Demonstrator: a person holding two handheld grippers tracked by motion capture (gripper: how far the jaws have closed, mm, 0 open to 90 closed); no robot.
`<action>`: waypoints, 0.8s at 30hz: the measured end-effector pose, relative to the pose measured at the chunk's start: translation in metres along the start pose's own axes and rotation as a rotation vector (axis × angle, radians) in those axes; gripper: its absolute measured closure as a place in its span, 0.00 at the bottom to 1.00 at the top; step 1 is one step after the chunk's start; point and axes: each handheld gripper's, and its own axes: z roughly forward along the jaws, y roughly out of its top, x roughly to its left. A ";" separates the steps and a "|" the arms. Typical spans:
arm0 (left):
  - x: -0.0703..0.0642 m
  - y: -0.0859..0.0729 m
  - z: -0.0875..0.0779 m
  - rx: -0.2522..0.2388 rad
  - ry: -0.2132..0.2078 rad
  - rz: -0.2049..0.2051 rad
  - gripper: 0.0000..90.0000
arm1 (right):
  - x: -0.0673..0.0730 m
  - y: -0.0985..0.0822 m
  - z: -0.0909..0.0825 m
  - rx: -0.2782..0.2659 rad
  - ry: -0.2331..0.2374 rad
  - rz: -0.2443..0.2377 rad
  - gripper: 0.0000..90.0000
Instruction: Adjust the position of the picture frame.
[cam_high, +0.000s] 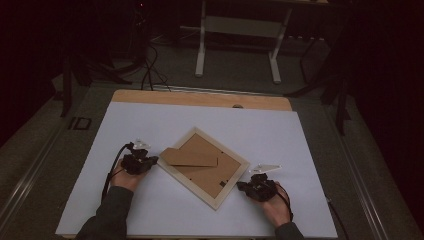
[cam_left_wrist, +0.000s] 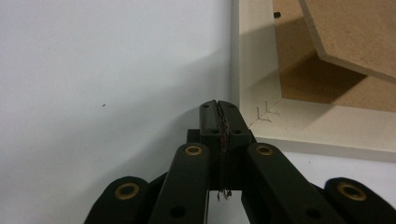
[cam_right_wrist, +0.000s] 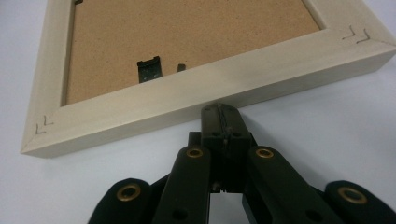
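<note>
Picture frame face down, back not yet opened

High view: the frame (cam_high: 204, 167) lies mid-table between both grippers, its stand (cam_high: 190, 157) flat. Left gripper view: the left gripper (cam_left_wrist: 218, 105), jaws pressed together, sits beside a corner. Right gripper view: the right gripper (cam_right_wrist: 220, 109), jaws together and empty, nearly touches the frame's edge; clips (cam_right_wrist: 149, 68) seem unturned.

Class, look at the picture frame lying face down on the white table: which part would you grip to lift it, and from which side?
Grip the pale wooden rail of the picture frame nearest the right gripper, coming in level from outside. The frame lies flat, so its rim is probably the best graspable edge. The shut jaws must open first. The propped stand looks too loose.
</note>
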 end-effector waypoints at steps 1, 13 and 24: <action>0.000 0.000 0.000 0.000 0.000 0.004 1.00 | 0.000 0.000 0.000 0.001 -0.004 -0.003 1.00; -0.005 -0.003 -0.001 -0.002 -0.009 -0.011 1.00 | 0.002 0.001 0.001 0.005 -0.009 0.000 1.00; -0.014 -0.008 -0.003 -0.014 -0.002 -0.036 1.00 | 0.001 0.001 0.001 -0.003 -0.024 0.039 1.00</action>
